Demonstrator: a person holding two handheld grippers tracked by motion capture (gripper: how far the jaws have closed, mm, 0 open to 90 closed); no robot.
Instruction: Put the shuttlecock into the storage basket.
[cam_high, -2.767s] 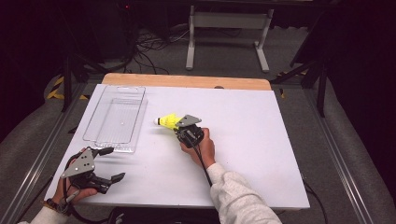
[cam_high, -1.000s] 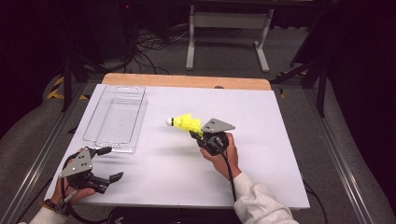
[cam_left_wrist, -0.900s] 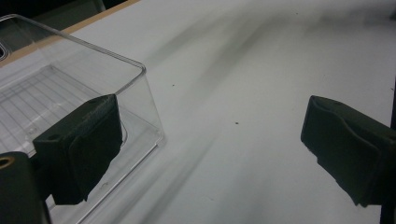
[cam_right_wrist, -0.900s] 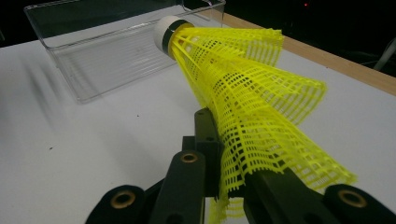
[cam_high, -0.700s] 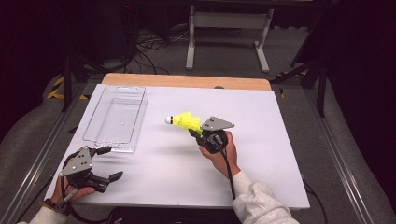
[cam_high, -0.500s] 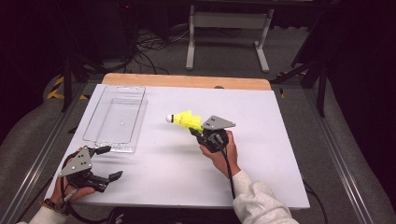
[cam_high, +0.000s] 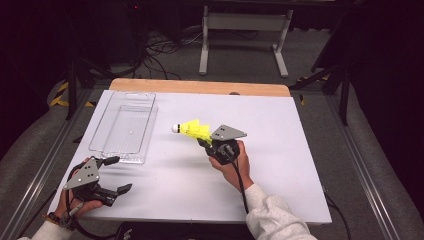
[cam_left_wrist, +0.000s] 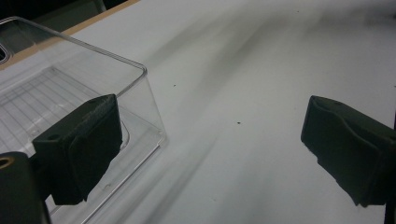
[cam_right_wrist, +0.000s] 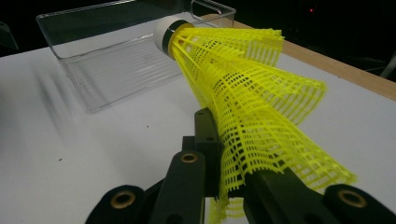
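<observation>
- Two grippers are at work over the white surface (cam_high: 280, 150), and the left gripper (cam_high: 114, 175) rests near the front-left corner with its jaws wide apart and nothing between them.
- Just beyond it, the clear plastic tray (cam_high: 125, 127) stands empty; in the left gripper view its near corner (cam_left_wrist: 140, 74) sits right by one jaw.
- Right of the tray and apart from it, the yellow shuttlecock (cam_high: 192, 129) is off the surface, its white cork pointing toward the tray.
- The right gripper (cam_high: 204, 141) has its jaws clamped on the mesh skirt (cam_right_wrist: 261, 121), which buckles under the pinch.
- The step in hand looks like the carry toward the tray. Next, I judge, the right hand must travel left, clear the tray's wall, then part the jaws once the shuttlecock is above the tray floor.
</observation>
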